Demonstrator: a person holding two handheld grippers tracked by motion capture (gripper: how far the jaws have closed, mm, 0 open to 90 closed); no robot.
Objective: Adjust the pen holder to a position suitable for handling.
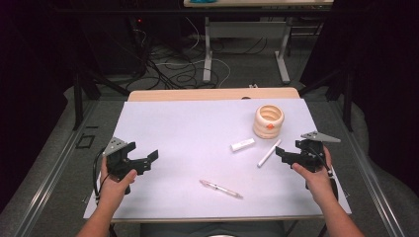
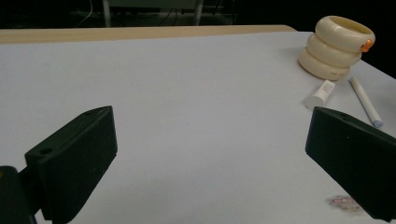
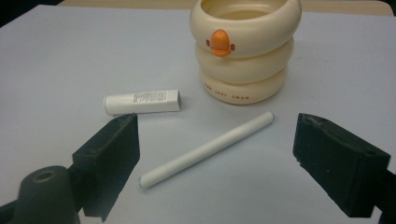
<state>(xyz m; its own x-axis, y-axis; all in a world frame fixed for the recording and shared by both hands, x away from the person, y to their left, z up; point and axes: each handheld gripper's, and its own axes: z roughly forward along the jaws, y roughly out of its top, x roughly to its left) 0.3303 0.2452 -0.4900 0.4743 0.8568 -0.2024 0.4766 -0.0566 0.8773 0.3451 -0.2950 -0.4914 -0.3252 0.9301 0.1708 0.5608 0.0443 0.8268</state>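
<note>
A person's two hands hold a claw each over a pale surface (image 1: 168, 128), both wide open and gripping nothing. The right claw (image 1: 282, 154) faces a white pen (image 3: 208, 149) that lies flat in front of its spread jaws, in line with the gap between them, which suggests it is the thing about to be picked up. The pen lies slantwise on the right side of the surface, just in front of a cream ringed pen holder (image 3: 245, 49), and apart from it. The holder stands upright with its mouth open to the top, a likely place for the loose items around it. An orange duck-bill knob (image 3: 220, 43) marks its front, and small brown lettering runs along its lowest ring; it seems to end in "SWAN", the rest too small to read with certainty. A short white tube (image 3: 142, 101) lies on its side left of the pen in the right gripper view, with a printed label of fine text that cannot be made out. The left claw (image 1: 148, 160) hangs over the bare left part of the surface, well apart from everything. Nearer the person, a pink-and-white pen (image 1: 221, 188) lies by itself near the front edge.
</note>
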